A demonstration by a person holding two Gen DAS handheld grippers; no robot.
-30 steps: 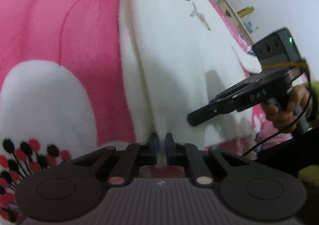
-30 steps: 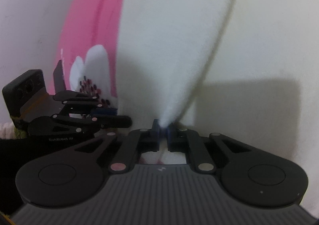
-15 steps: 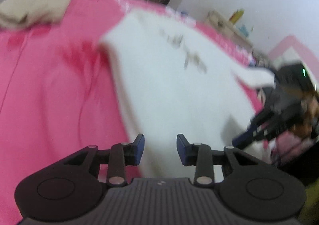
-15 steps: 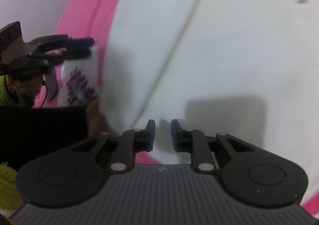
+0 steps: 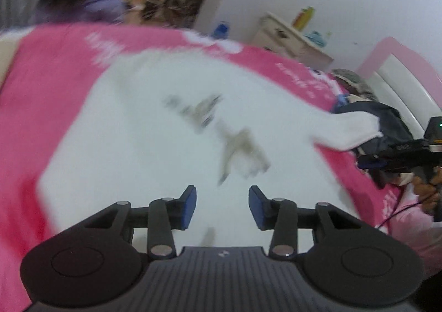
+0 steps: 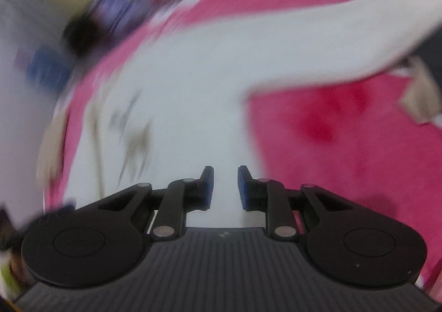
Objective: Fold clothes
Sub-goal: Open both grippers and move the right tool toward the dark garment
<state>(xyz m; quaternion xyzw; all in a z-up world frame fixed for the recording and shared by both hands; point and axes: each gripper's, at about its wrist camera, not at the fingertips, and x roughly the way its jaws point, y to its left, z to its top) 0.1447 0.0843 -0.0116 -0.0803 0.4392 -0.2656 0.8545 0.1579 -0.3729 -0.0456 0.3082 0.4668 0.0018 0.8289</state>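
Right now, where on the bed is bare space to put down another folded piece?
Bare pink blanket lies open left of the white garment, and a second pink patch sits under its outstretched sleeve. It is crowded by the dark clothes at that sleeve's tip.

One white garment (image 5: pixel 154 146), one pink blanket (image 5: pixel 49 68), two claws (image 5: pixel 222 207).

White garment (image 5: pixel 143 146), blurred grey-tan print (image 5: pixel 234 143) mid-chest. Under it a hot pink blanket (image 5: pixel 49 74) with white markings near the far edge; darker red blotches on it in the right wrist view. Dark navy clothing (image 5: pixel 386 118) under the white sleeve tip. Left claw (image 5: pixel 222 207): black, blue pads. Right claw (image 6: pixel 225 187): same black with blue pads. Pink-and-white headboard (image 5: pixel 397 71), cream shelf (image 5: pixel 292 38).
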